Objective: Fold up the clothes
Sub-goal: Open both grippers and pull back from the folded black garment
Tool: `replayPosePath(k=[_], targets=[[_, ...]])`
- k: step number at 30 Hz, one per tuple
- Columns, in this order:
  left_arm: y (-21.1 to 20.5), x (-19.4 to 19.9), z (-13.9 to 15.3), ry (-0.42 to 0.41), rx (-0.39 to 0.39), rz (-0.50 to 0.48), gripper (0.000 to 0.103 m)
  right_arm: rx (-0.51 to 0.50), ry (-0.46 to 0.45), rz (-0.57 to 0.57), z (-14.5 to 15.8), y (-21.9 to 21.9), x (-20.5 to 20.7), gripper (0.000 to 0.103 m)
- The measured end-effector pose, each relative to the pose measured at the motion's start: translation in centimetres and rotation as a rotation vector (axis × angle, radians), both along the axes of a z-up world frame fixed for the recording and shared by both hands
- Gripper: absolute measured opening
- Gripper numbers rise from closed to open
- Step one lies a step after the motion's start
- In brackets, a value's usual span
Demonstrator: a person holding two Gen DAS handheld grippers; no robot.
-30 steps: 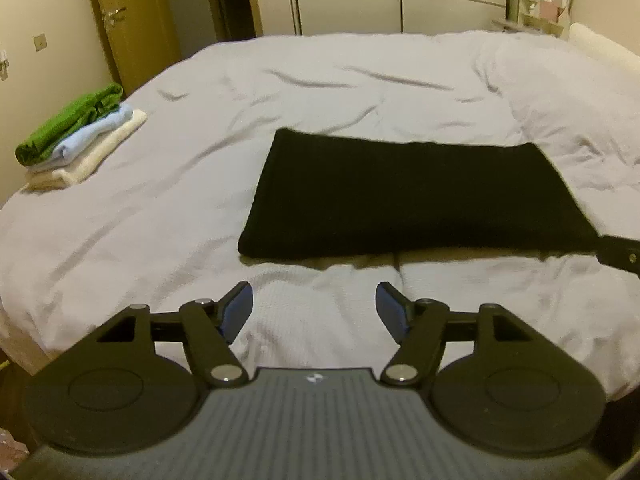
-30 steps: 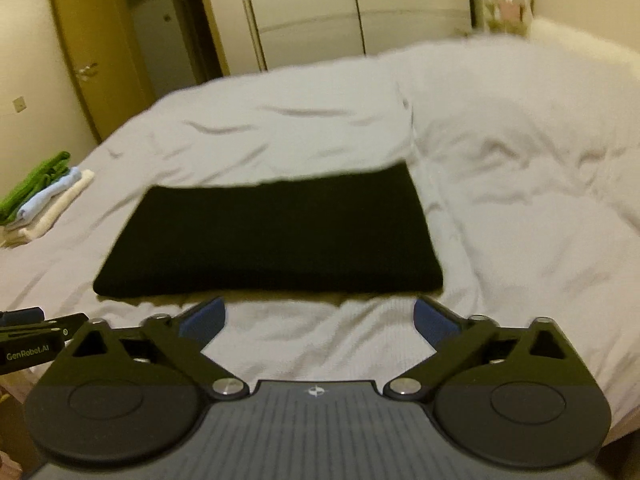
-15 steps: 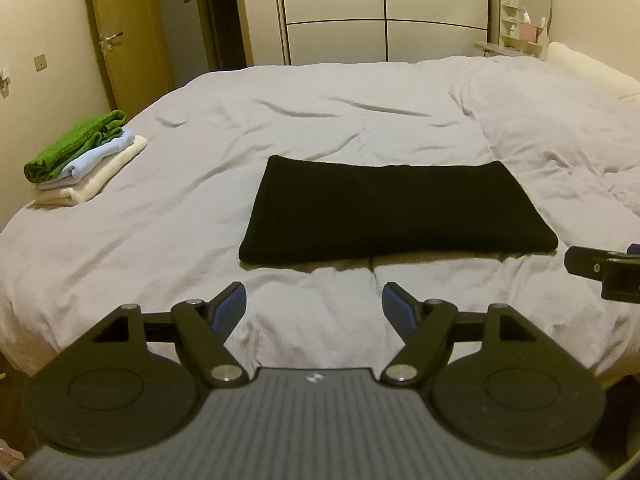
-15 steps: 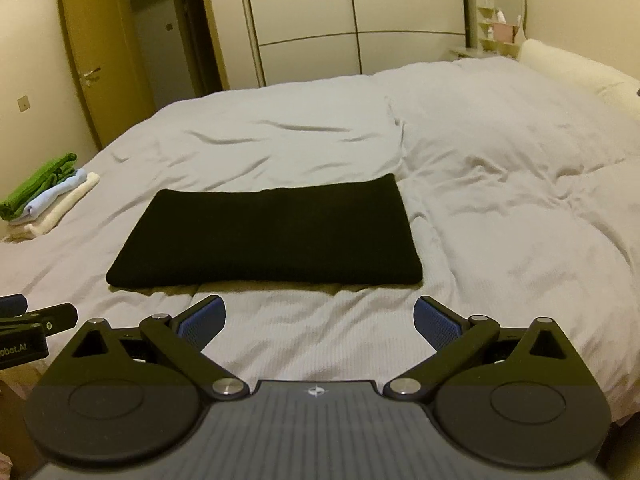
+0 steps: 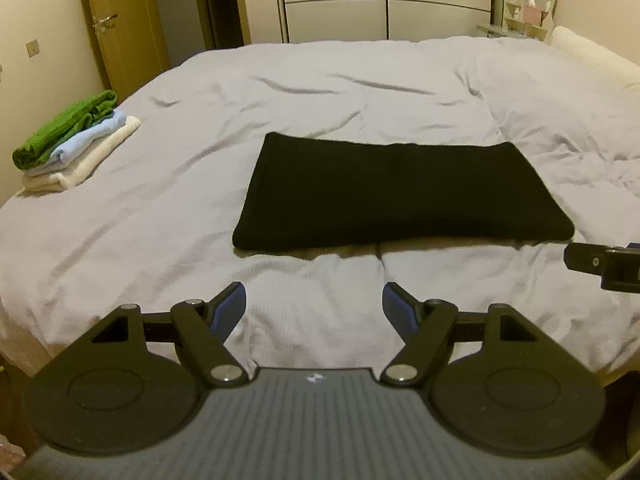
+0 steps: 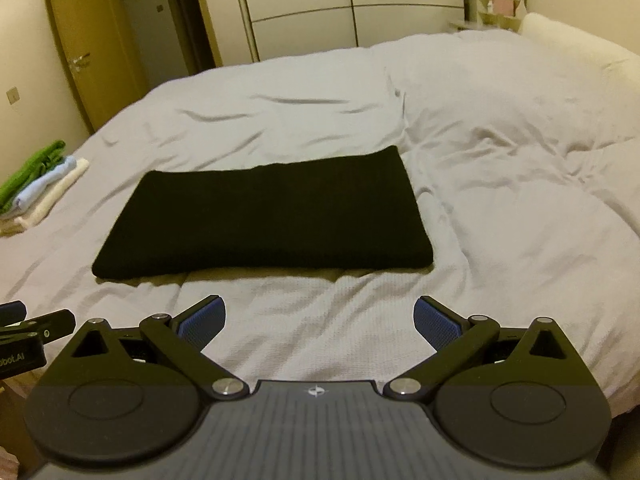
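Note:
A black cloth (image 5: 400,196) lies folded into a flat rectangle in the middle of the bed (image 5: 140,220); the right wrist view shows the black cloth (image 6: 268,216) too. My left gripper (image 5: 314,306) hangs open above the bed's near edge, short of the cloth, with nothing between its blue pads. My right gripper (image 6: 319,319) is open as well, wider, and holds nothing. Each gripper's tip shows at the edge of the other's view.
A stack of folded cloths (image 5: 72,140), green on pale blue on cream, rests at the bed's left edge. A pillow (image 6: 576,40) lies at the far right. Behind the bed stand a wardrobe (image 5: 384,0) and a wooden door (image 5: 116,28).
Both grippers have drawn back from the black cloth, which now lies farther off and lower in both views. The left jaws stand slightly wider than a second ago.

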State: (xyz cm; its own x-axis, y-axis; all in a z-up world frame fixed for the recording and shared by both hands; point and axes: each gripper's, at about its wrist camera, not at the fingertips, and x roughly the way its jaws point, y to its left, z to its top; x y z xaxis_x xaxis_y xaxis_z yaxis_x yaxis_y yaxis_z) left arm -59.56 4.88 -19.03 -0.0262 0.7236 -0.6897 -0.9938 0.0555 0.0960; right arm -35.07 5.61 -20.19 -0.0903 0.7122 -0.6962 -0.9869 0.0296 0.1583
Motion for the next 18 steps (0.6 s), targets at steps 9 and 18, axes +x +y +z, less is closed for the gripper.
replayPosePath(k=[9,18], targets=[[3.0,0.3,-2.0,0.002,-0.050,-0.007,0.074,-0.050,-0.030,0.006,-1.5,2.8,-0.3,0.103],[5.7,-0.1,-4.3,-0.002,-0.093,-0.011,0.074,-0.124,0.005,0.004,-4.5,5.6,0.4,0.103]])
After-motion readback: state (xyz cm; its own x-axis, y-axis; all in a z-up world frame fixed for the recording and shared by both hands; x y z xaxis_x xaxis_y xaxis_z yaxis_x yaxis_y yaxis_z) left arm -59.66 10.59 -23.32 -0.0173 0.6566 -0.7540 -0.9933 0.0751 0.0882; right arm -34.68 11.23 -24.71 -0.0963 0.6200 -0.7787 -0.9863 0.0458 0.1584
